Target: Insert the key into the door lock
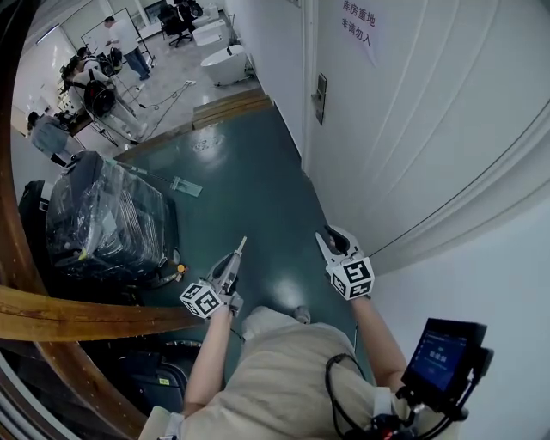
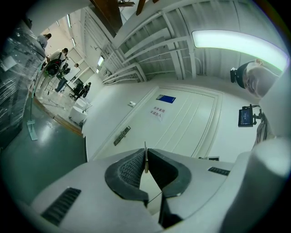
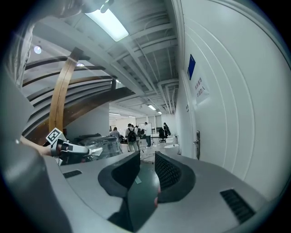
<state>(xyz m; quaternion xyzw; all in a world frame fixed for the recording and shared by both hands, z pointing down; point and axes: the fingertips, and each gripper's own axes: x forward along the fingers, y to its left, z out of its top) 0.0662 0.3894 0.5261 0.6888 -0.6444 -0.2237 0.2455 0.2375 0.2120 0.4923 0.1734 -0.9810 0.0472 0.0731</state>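
Observation:
The white door (image 1: 412, 112) stands on the right, with its lock plate and handle (image 1: 320, 97) some way ahead of both grippers. The same lock plate (image 2: 121, 135) shows left of centre in the left gripper view and, as the lock plate and handle (image 3: 197, 144), far right in the right gripper view. My left gripper (image 1: 242, 242) is shut on a thin metal key (image 2: 145, 159), seen edge-on between its pads and sticking out forward; the key (image 1: 241, 247) hangs over the green floor. My right gripper (image 1: 333, 235) stands open and empty close to the door; its jaws (image 3: 146, 170) are apart.
A plastic-wrapped black case (image 1: 107, 219) stands on the left of the green floor (image 1: 249, 189). A curved wooden beam (image 1: 51, 314) crosses the lower left. A paper sign (image 1: 357, 21) hangs on the door. A white bathtub (image 1: 225, 62) and several people are far back.

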